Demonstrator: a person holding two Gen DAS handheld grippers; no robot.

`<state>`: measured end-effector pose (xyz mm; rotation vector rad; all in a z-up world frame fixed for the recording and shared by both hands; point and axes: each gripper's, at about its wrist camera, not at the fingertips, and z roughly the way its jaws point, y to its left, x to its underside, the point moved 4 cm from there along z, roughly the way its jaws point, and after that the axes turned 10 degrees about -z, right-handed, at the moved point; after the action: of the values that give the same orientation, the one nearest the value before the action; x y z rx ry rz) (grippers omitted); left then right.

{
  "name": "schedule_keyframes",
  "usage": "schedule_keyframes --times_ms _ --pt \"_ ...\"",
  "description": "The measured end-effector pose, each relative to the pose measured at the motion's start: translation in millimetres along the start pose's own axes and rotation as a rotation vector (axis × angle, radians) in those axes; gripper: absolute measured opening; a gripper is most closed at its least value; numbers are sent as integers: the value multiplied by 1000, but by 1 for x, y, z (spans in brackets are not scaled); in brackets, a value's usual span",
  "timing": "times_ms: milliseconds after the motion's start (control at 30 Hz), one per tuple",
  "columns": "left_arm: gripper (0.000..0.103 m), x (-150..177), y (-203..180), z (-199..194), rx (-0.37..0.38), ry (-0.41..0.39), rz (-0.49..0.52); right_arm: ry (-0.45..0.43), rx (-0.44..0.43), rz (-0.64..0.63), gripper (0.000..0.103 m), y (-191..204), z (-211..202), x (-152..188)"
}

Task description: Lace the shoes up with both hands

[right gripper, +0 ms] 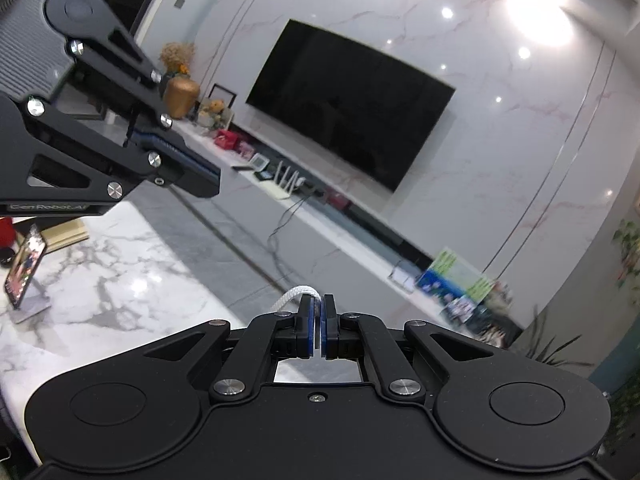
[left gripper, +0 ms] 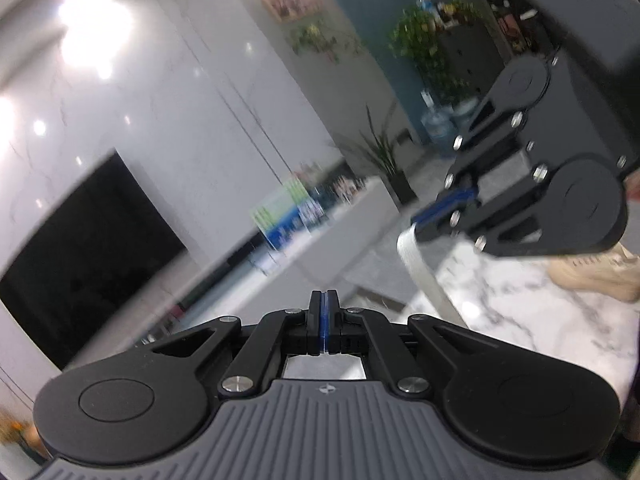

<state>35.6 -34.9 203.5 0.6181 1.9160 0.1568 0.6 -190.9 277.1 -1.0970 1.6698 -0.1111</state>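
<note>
Above the marble table (right gripper: 100, 272), the right tongs (right gripper: 318, 320) pinched the white lace (right gripper: 298, 294); the left tongs (left gripper: 324, 320) were clamped shut, nothing visible between them. Beige shoe (left gripper: 596, 276) sat low at the table's edge. Best pull evenly, keeping tension.

Beige shoe (left gripper: 600, 276) cut off by the right edge of the left wrist view, upper part hidden behind the right gripper (left gripper: 424, 224); laces not discernible. White lace (right gripper: 298, 294) only a short loop above the right gripper (right gripper: 319, 312), the rest hidden under its body. Left gripper (right gripper: 200, 178) clipped by the left border of the right wrist view. Boxes (left gripper: 288, 216) beyond the left gripper (left gripper: 325, 300) smeared, print unreadable. Phone screen (right gripper: 26, 270) too small to read.
</note>
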Motion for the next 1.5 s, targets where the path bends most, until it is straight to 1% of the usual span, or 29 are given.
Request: schedule_keyframes --times_ms 67,133,267,367,467,567,700,767,800,900,967,1033,1133,1233,1300,1367,1433,1500 --pt "1 15 -1 13 28 49 -8 16 -20 -3 2 8 6 11" --pt "3 31 -3 25 61 91 -18 55 -64 -9 2 21 18 28" --pt "3 68 -9 57 111 178 -38 117 -111 -26 2 42 43 58" --pt "3 93 -14 82 162 239 -59 173 -191 -22 2 62 70 87" --pt "3 118 -13 93 201 285 -88 205 -250 -35 2 79 90 109" --pt "3 139 -13 122 260 346 -128 239 -338 -52 2 100 115 132" --pt "3 166 -20 148 328 404 -134 236 -452 -106 2 122 135 151" --pt "3 182 -27 165 370 441 -131 234 -489 -146 2 131 141 159" --pt "3 188 -31 174 394 460 -131 229 -524 -183 2 138 148 162" --pt "2 206 -41 197 455 507 -132 227 -586 -225 2 150 159 171" --pt "2 217 -49 208 480 530 -123 227 -633 -240 2 158 172 176" --pt "3 226 -57 219 505 554 -114 226 -656 -230 2 161 179 180" --pt "10 235 -63 233 516 589 -102 218 -694 -205 2 163 186 186" --pt "11 239 -64 248 522 619 -103 195 -730 -196 2 166 188 192" --pt "12 240 -65 255 547 642 -114 184 -743 -194 2 165 187 194" --pt "16 241 -67 261 560 661 -113 174 -755 -192 2 164 186 195" --pt "19 242 -70 267 548 677 -97 170 -762 -193 2 165 188 195" --pt "19 244 -72 272 545 694 -96 163 -769 -194 2 168 188 195"
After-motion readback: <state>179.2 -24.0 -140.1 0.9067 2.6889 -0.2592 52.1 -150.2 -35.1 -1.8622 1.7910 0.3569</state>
